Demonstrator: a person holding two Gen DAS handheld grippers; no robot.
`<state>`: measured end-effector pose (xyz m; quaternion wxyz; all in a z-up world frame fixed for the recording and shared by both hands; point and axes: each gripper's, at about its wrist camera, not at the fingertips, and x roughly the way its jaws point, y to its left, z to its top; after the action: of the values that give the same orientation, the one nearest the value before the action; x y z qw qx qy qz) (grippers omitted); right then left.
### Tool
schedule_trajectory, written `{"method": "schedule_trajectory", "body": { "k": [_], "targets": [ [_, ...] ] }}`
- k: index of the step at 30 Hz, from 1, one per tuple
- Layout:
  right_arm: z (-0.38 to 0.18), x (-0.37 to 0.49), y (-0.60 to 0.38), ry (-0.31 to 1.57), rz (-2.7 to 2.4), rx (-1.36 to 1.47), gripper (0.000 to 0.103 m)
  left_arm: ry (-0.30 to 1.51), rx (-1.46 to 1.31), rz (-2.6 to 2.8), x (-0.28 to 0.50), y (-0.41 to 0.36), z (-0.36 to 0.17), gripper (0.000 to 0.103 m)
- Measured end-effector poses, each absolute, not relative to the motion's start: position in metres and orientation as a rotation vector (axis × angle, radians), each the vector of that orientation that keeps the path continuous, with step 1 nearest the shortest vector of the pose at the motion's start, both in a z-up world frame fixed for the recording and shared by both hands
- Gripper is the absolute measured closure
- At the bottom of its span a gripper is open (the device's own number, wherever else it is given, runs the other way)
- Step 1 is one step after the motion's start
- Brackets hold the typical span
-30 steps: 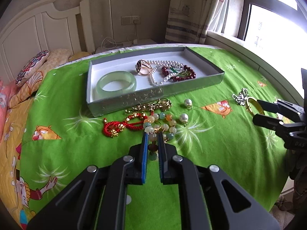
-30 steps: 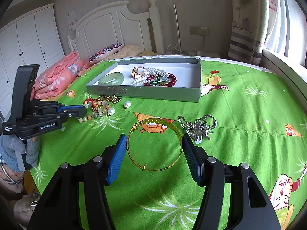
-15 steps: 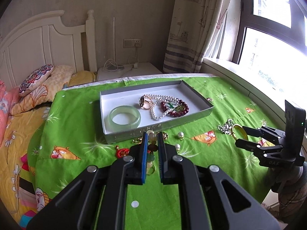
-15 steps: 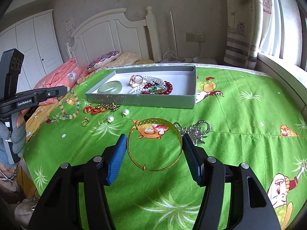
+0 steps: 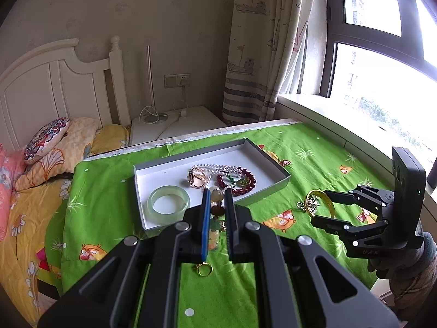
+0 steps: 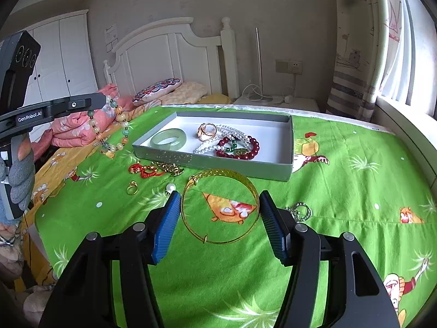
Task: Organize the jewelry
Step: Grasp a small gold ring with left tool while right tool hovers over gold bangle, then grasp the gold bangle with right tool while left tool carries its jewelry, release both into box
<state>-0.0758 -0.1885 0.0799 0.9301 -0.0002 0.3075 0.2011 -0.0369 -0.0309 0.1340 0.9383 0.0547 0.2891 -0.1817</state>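
In the left wrist view, the left gripper (image 5: 217, 213) is pinching a bead bracelet (image 5: 215, 213) between nearly closed jaws, and the beads are hanging in the air above the green sheet (image 5: 314, 164). Just beyond the fingers the grey box (image 5: 281, 184) is lying, holding a jade bangle (image 5: 168, 203), a ring, pearls and red beads. A small gold ring (image 5: 204, 269) is lying on the sheet under the gripper. To the right, the right gripper (image 5: 331, 207) is holding a gold bangle (image 5: 319, 202). In the right wrist view, the right gripper (image 6: 220, 218) is holding this gold bangle (image 6: 220, 206) across its width, with the jaws spread wide and the pads touching both sides. At the far left the bead bracelet (image 6: 110, 125) is dangling from the left gripper (image 6: 101, 102). The bracelet looks light and limp, so it will probably swing; it seems better to lower it slowly into the box. The gold bangle looks thin, stiff and smooth, so it may slip or bend under a hard squeeze.
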Motion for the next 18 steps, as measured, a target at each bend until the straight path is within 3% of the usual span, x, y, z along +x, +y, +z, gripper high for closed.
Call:
{"method": "schedule_trajectory", "body": {
  "k": [18],
  "targets": [
    [0.097,-0.007,-0.164,0.635,0.440,-0.021,0.045,0.669,0.116,-0.365,0.048,-0.047,0.138,0.094]
  ]
}}
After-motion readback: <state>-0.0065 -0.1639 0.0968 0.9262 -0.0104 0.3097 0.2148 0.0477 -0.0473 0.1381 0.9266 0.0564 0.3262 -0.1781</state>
